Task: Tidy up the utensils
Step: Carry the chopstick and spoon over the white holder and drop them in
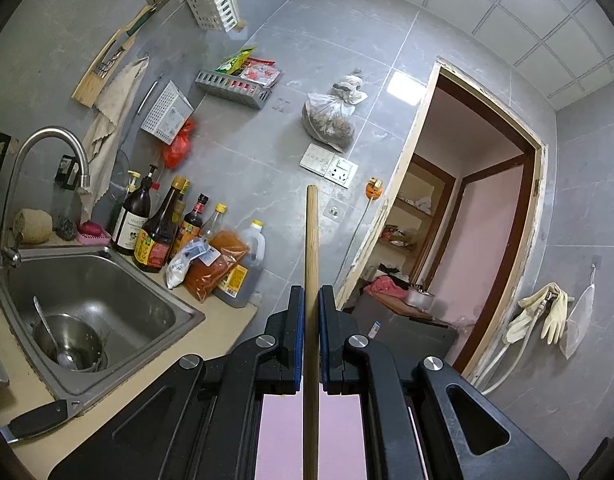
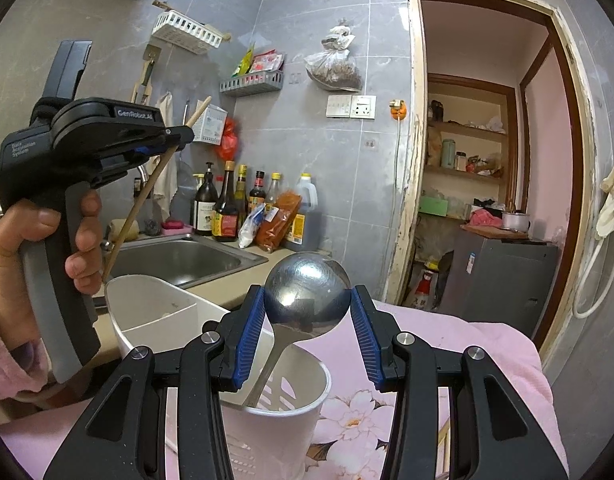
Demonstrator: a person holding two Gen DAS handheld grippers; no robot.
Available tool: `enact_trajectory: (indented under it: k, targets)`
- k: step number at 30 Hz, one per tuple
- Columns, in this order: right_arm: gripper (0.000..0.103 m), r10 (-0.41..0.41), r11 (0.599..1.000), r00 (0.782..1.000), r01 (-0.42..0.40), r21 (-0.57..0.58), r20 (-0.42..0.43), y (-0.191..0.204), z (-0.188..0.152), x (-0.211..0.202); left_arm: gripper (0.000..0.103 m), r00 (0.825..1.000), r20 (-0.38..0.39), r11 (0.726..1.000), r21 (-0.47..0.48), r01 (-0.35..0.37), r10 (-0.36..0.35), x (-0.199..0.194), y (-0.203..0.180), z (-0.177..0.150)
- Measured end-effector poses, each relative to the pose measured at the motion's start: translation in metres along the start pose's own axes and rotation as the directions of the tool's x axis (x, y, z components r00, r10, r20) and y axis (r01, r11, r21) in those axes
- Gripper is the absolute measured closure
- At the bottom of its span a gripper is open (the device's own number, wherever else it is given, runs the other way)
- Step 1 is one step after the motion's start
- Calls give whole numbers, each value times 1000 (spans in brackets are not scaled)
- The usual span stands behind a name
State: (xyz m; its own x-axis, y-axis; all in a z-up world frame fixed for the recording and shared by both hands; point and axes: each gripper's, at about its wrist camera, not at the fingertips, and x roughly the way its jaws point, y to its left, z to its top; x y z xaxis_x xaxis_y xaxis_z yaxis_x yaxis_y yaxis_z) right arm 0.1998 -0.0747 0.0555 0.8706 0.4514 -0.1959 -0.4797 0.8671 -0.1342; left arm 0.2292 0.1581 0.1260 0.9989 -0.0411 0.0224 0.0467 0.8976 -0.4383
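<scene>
The left tongs (image 1: 311, 300) are pressed together on a chopstick (image 1: 311, 248), a plain pale wooden stick pinched partway along, so a long end sticks out on each side. In the right wrist view it slants from about 1 o'clock down to 7 o'clock, its lower tip just above the rim of the white holder (image 2: 147, 312). The main risk, as I judge it, is pivoting: a thin round stick held at one point can swing in the pads, and the tip could then land outside the rim or on the divider rather than in a compartment. Letting go while it slants this much could also tip it out over the edge onto the counter (image 2: 223, 288).

The right tongs (image 2: 307, 312) are partly spread, gripping the bowl of a steel spoon (image 2: 307, 292) by its sides. The spoon is polished and mirror-bright, its handle running down into the white cup (image 2: 291, 412) at 6 o'clock, which stands on pink flowered cloth (image 2: 447, 360). The rounded, slick bowl gives the pads little to bite on; a slight loosening might let it drop and clatter into the cup, or tip the light cup over. With both hands close above the containers, one tool could knock the other.

A ladle (image 1: 51, 336) lies in a steel bowl (image 1: 71, 342) in the sink (image 1: 119, 280), at 8 o'clock in the left wrist view.
</scene>
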Motion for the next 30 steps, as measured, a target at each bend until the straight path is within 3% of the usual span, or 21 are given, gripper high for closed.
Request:
enact_trajectory:
  k: [8, 22, 30]
  targets:
    - [61, 4, 1000, 1000, -3, 16, -12, -2, 0, 3, 98, 1000, 3, 1000, 17, 8, -8, -2, -2, -5]
    - [61, 12, 1000, 1000, -11, 24, -21, 1, 1, 6, 98, 992, -103, 996, -60, 68, -74, -2, 9, -4]
    - [61, 16, 1000, 1000, -16, 24, -15, -1, -1, 6, 98, 966, -188, 975, -165, 147, -178, -8, 17, -2]
